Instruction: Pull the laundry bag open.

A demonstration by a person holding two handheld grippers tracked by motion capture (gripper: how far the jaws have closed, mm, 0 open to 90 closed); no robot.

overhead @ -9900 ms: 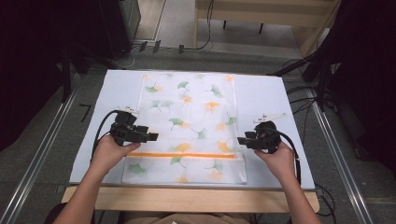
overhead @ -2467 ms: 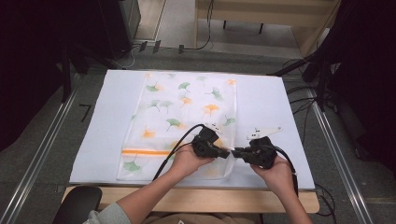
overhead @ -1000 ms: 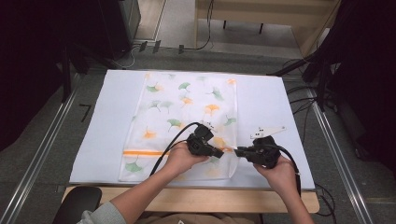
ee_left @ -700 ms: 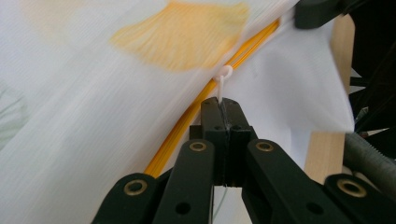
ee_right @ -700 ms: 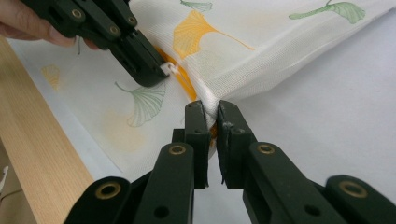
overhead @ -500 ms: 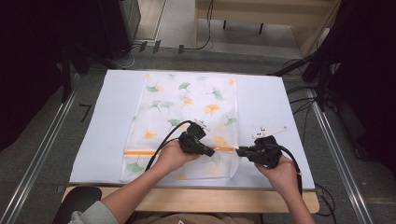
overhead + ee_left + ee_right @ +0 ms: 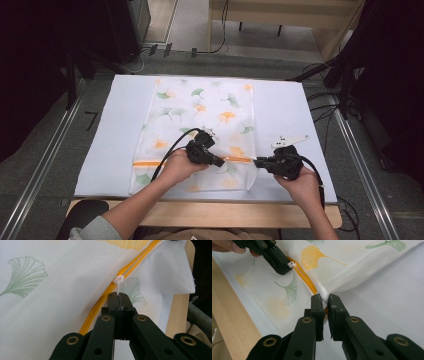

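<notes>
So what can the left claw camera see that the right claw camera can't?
Left claw camera: its own left claw shut on the white zipper pull, close up. Right claw camera: its own right claw pinching the mesh bag at its edge, plus part of a hand. Both see the orange zipper, the ginkgo leaf prints and the wooden table edge.

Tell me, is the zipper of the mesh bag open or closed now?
Partly open. In the left gripper view two orange tracks part beyond the zipper pull, which the left gripper grips.
</notes>
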